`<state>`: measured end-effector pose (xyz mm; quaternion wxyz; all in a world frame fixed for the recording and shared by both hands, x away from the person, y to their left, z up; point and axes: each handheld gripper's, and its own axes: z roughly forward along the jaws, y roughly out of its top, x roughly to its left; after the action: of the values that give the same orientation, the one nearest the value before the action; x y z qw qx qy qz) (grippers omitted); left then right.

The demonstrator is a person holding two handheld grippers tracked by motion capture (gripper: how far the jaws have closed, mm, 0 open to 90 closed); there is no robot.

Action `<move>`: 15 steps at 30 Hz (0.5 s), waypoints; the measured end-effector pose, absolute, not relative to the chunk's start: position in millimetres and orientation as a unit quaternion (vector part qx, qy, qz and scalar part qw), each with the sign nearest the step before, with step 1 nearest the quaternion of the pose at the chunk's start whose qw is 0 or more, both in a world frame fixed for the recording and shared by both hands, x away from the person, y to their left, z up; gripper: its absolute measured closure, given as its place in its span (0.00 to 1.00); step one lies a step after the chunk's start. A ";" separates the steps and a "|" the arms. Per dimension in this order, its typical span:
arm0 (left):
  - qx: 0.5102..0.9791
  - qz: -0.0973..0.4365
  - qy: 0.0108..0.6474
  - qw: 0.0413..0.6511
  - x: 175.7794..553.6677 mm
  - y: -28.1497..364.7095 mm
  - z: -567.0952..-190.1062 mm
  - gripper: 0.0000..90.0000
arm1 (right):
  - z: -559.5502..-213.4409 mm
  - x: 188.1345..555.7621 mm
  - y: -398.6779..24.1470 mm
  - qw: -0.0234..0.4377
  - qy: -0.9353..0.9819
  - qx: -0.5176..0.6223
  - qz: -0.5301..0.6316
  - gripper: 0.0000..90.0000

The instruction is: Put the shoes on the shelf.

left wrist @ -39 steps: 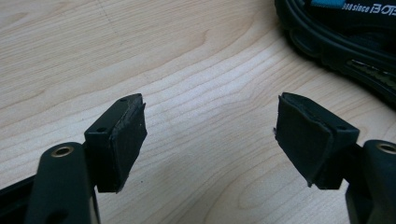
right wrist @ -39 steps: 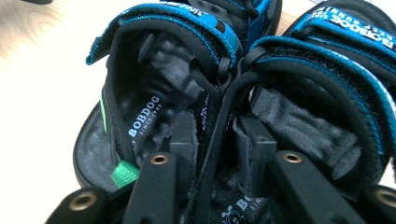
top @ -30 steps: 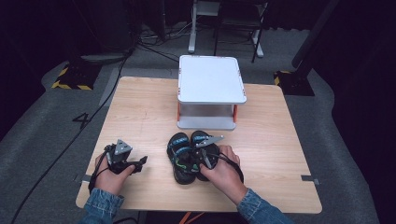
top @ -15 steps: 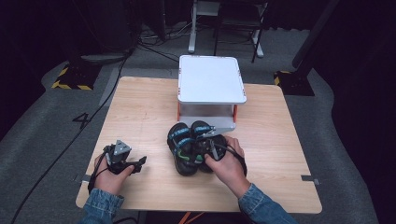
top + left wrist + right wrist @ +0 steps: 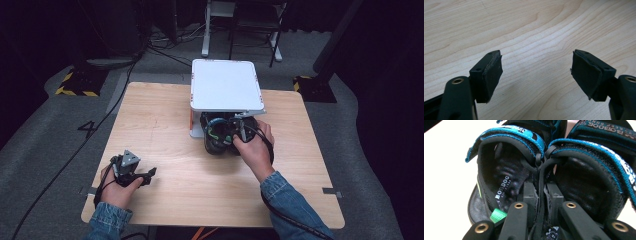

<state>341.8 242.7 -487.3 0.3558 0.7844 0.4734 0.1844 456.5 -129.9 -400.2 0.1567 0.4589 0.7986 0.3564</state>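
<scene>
A pair of black sandals (image 5: 216, 136) with blue straps hangs from my right gripper (image 5: 239, 131) at the front edge of the white stand (image 5: 225, 85), toes partly under its top. In the right gripper view the jaws are shut on the two inner heel straps, pinched together between the left sandal (image 5: 499, 177) and the right sandal (image 5: 586, 180); my right gripper (image 5: 543, 192) sits between both footbeds. My left gripper (image 5: 147, 175) rests near the table's front left, open and empty. Bare wood lies between the pads of that left gripper (image 5: 536, 72).
The wooden table (image 5: 165, 120) carries the white stand with orange legs at its far middle. Cables and chair legs lie on the grey floor beyond the table. A black cable trails from my right forearm over the front edge.
My right hand has carried the sandals away from the person, off the table's middle and up to the white stand. The left hand has stayed put.
</scene>
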 end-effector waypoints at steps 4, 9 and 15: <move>0.783 0.182 0.475 0.357 341.9 242.2 -487.9 0.28 | -408.3 473.4 -125.9 0.170 0.795 0.463 0.353 0.90; 0.785 0.184 0.473 0.356 342.5 242.4 -488.1 0.28 | -420.9 487.0 -116.8 0.181 0.794 0.464 0.348 0.90; 0.786 0.184 0.471 0.355 342.7 242.4 -488.6 0.28 | -436.1 497.2 -109.5 0.193 0.787 0.474 0.344 0.90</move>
<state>342.7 242.4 -488.6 0.3552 0.7863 0.4710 0.1836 497.2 -109.5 -436.1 0.1929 0.4736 0.7873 0.3445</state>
